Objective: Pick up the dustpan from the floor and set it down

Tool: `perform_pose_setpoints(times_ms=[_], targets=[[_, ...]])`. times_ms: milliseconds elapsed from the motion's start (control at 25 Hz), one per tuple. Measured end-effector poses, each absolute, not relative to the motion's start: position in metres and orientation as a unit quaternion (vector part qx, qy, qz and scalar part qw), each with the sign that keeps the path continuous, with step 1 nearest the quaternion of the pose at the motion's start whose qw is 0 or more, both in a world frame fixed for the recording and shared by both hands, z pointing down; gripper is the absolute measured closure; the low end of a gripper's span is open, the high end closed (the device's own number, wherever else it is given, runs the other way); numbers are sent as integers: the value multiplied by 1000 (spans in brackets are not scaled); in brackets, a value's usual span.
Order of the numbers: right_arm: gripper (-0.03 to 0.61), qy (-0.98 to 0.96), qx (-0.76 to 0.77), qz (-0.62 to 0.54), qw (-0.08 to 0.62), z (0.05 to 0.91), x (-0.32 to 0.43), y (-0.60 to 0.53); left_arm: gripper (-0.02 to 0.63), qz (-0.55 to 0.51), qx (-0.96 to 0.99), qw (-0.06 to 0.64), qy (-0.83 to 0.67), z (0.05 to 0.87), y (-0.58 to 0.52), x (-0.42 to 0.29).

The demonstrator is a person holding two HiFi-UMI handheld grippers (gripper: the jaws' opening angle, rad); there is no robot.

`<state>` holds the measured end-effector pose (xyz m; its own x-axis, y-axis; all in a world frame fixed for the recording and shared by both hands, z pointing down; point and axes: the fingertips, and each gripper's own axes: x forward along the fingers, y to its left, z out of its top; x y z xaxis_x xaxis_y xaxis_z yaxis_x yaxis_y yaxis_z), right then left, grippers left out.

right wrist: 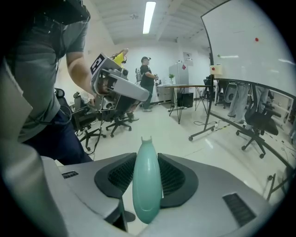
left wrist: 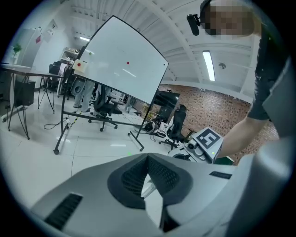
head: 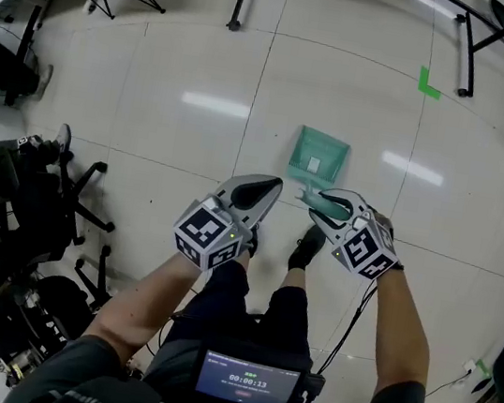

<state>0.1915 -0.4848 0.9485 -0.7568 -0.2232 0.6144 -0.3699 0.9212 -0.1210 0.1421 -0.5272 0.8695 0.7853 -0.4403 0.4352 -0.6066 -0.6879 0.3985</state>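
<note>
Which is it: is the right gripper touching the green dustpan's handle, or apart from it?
Touching. The right gripper view shows the dustpan handle pressed between both pads of the right gripper.

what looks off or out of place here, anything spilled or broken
Nothing stands out. The green dustpan looks undamaged, and its handle sits straight between the jaws of the right gripper, which are clamped on it. The left gripper is shut on nothing. No spill shows on the floor.
</note>
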Motion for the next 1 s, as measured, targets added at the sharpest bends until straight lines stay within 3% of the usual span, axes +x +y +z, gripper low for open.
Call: perform_pose_setpoints(times_ms=[200, 480, 800, 1000], targets=[[375, -924, 171, 137, 312, 957, 192, -471, 597, 160, 891, 296, -305, 885, -522, 147], [375, -917, 207, 166, 298, 922, 189, -454, 597, 153, 892, 287, -315, 853, -510, 127], [376, -928, 282, 147, 196, 680, 177, -465, 597, 86, 922, 225, -302, 642, -513, 102], [408, -923, 350, 96, 124, 517, 166, -456, 597, 34, 942, 169, -288, 503, -487, 79]])
